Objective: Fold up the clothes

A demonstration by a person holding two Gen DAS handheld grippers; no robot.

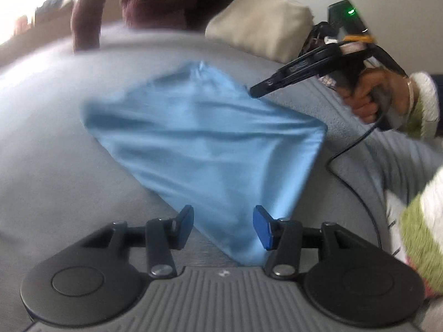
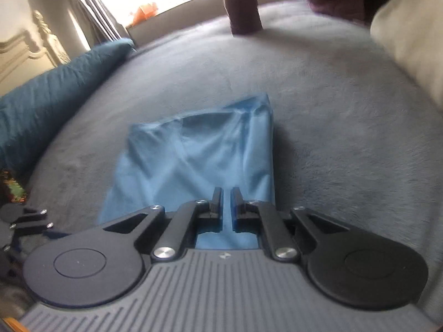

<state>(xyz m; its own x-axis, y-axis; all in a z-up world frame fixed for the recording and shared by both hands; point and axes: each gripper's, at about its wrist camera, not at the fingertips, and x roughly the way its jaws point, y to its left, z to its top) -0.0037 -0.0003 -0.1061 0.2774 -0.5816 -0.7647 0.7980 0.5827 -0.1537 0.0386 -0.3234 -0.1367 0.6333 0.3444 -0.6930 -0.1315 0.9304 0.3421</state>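
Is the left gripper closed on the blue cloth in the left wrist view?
No, the left gripper stands open, its pads apart with the blue cloth lying loose between them.

Cloth (image 1: pixel 199 138) on bed (image 1: pixel 55 138), pillow (image 1: pixel 260 25) behind

A grey fleecy bed cover (image 2: pixel 318 127) is carrying everything. A light blue cloth (image 1: pixel 205 138) is lying on it, wrinkled. A teal pillow (image 2: pixel 55 96) is resting at one edge, a cream pillow (image 1: pixel 257 25) at another, and a dark maroon garment (image 2: pixel 245 8) is touching the far side.
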